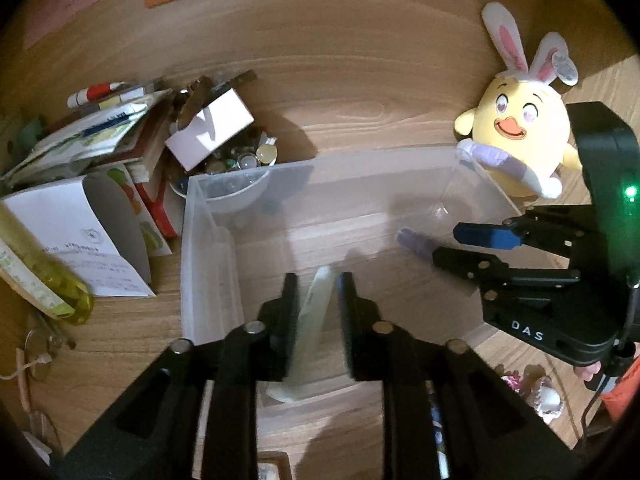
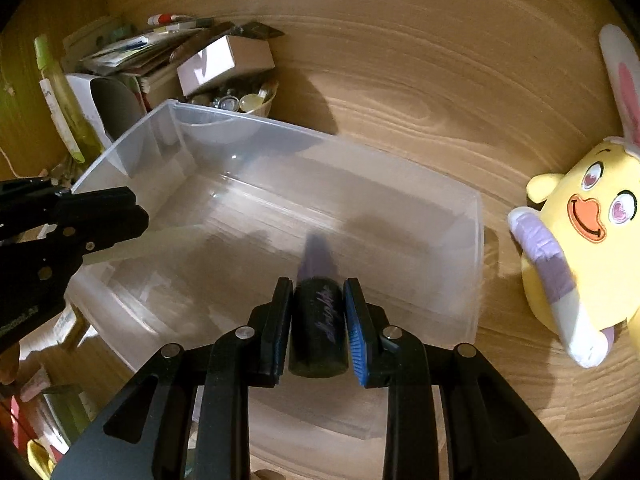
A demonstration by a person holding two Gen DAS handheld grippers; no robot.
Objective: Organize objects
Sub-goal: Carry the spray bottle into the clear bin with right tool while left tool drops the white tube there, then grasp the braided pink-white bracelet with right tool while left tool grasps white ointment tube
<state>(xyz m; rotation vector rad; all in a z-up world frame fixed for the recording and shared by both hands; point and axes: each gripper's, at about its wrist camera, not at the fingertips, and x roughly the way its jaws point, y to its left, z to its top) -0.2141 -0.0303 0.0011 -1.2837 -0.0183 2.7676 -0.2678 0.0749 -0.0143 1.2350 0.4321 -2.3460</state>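
A clear plastic bin (image 1: 192,240) (image 2: 476,264) stands on the wooden desk. My left gripper (image 1: 316,284) is shut on a pale whitish tube (image 1: 314,320), held over the bin's near edge. My right gripper (image 2: 318,288) is shut on a black-capped purple tube (image 2: 318,320) pointing into the bin; the gripper shows in the left wrist view (image 1: 448,246) at the right, with the tube's purple tip (image 1: 414,240) inside the bin. My left gripper (image 2: 108,220) shows at the left of the right wrist view.
A yellow plush chick with bunny ears (image 1: 520,136) (image 2: 580,240) sits right of the bin. A bowl of small trinkets with a white box on top (image 1: 224,152) (image 2: 236,92), stacked books and papers (image 1: 100,140) and a yellow-green bottle (image 1: 52,280) crowd the left.
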